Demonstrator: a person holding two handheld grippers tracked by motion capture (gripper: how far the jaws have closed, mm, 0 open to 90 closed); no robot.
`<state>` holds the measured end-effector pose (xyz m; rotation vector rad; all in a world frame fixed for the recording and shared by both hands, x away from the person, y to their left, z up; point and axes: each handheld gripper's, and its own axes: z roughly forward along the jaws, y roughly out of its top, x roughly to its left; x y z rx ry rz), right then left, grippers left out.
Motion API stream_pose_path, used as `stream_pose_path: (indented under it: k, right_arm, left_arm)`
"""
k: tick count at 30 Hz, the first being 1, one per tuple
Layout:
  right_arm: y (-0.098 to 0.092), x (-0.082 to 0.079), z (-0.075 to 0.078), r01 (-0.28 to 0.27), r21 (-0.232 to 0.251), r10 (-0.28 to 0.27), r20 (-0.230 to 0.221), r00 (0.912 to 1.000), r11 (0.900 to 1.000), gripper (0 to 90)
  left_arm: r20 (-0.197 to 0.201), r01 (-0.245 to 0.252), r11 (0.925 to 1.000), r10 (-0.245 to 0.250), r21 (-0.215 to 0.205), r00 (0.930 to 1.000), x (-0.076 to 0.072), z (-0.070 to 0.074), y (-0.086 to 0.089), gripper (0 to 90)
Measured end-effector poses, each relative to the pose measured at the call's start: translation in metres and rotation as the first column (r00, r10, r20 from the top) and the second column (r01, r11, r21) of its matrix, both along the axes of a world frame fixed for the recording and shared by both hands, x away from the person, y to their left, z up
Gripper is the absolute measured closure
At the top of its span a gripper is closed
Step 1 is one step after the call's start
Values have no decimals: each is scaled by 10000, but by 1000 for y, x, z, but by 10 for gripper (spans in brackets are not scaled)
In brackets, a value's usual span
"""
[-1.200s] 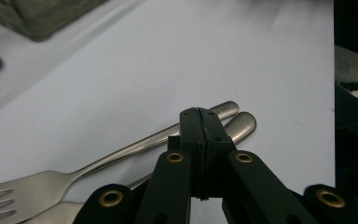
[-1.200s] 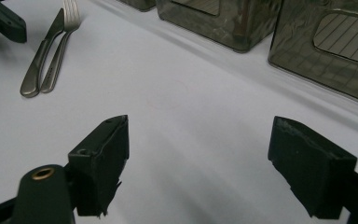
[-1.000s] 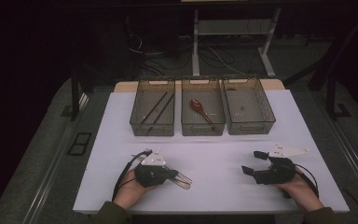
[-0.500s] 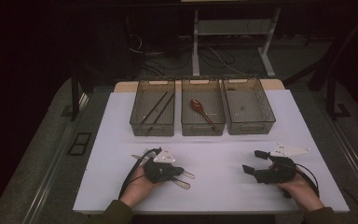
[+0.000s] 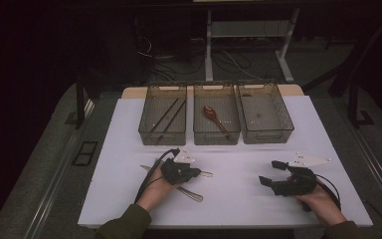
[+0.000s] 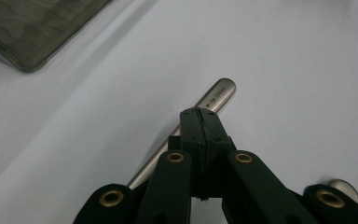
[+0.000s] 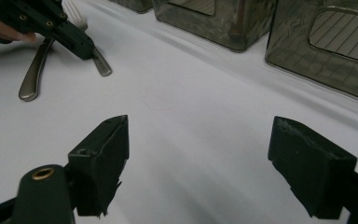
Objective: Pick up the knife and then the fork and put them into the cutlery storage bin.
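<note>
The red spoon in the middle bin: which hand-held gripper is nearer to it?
Left. The left hand-held gripper sits just in front of the middle bin holding the red spoon; the right hand-held gripper is farther off, toward the table's right side.

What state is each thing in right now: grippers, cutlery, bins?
Left gripper: shut, tips over a metal handle, grip unclear.
Right gripper: open, nothing between the jaws.
Second metal utensil: flat on table.
Left bin: holds dark sticks.
Middle bin: holds red spoon.
Right bin: looks empty.

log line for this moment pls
left gripper: shut, over metal utensil handle | right gripper: open, empty | bins: chopsticks, red spoon
</note>
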<state>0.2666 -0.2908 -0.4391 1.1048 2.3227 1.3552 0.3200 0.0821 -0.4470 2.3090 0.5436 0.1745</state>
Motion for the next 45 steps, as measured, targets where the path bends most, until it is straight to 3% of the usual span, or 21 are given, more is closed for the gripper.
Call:
stream_pose_path:
  k: [5,8,10,17,19,23,24,26,35,41,45]
  right_arm:
    - [0,0,0,-39,-30,39,-15,10000,10000,196]
    - [-1,0,0,37,-12,-37,-45,10000,10000,196]
    - [-2,0,0,52,13,-52,-9,10000,10000,196]
    - [-3,0,0,39,10,-39,15,10000,10000,196]
    - [-3,0,0,31,25,-31,17,10000,10000,196]
    - [-4,0,1,54,52,-54,12,10000,10000,196]
    - [-4,0,1,49,58,-49,13,10000,10000,196]
    - [-4,1,1,39,59,-39,26,10000,10000,196]
    - [-4,1,1,17,56,-17,14,10000,10000,196]
    - [-3,1,1,-4,60,4,23,10000,10000,196]
    - [-3,1,1,-15,56,15,20,10000,10000,196]
  left_arm:
    - [149,-135,9997,132,221,9998,9,1,-5,888]
    - [118,-388,9992,388,-2,9992,12,-1,-8,888]
    - [183,-352,9992,349,165,9992,19,0,-9,888]
    - [163,-442,9990,441,79,9989,22,1,-11,885]
    - [160,-408,9988,413,-282,9990,23,9,-4,831]
    - [224,-385,9981,396,-472,9990,26,17,8,741]
    - [348,-455,9982,469,-387,9983,28,19,17,725]
    - [231,-546,9975,557,-449,9982,32,19,27,707]
    - [-94,-191,9998,191,85,9998,39,10,49,667]
    - [-178,151,9991,-144,407,9997,41,2,45,689]
    - [-223,264,9989,-255,378,9994,39,2,44,739]
